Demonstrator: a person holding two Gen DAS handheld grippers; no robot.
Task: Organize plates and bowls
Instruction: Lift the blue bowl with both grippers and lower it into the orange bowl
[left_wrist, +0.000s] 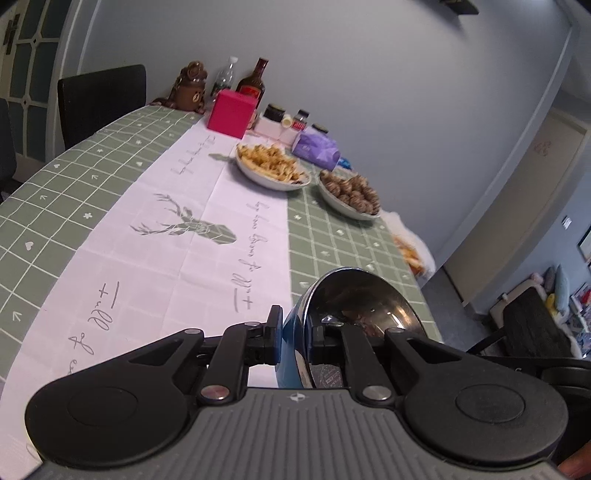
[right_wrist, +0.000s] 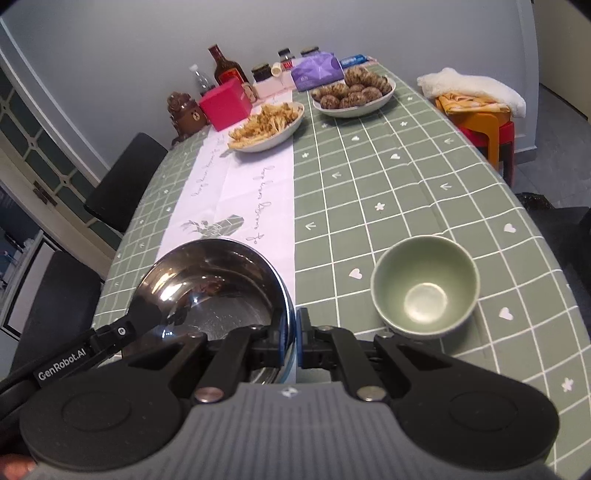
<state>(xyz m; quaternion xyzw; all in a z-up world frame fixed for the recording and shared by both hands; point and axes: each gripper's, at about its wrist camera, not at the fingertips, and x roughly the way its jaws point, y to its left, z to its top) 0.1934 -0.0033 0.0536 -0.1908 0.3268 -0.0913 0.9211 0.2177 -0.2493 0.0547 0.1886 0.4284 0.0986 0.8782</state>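
A steel bowl (right_wrist: 214, 280) with a blue outside is held by both grippers at once. My left gripper (left_wrist: 295, 332) is shut on its rim, so the steel bowl (left_wrist: 362, 299) stands tilted on edge in the left wrist view. My right gripper (right_wrist: 293, 332) is shut on the opposite rim. The left gripper's finger (right_wrist: 140, 317) shows clamped on the bowl's near left rim. An empty green ceramic bowl (right_wrist: 424, 284) sits upright on the green checked tablecloth (right_wrist: 388, 177), just right of the right gripper.
At the far end stand a plate of fries (right_wrist: 266, 125) and a plate of brown round food (right_wrist: 352, 94), with a pink box (right_wrist: 225, 103), bottles, jars and a purple pack behind. Black chairs (right_wrist: 122, 181) line the left side. Stacked stools (right_wrist: 484, 114) stand at right.
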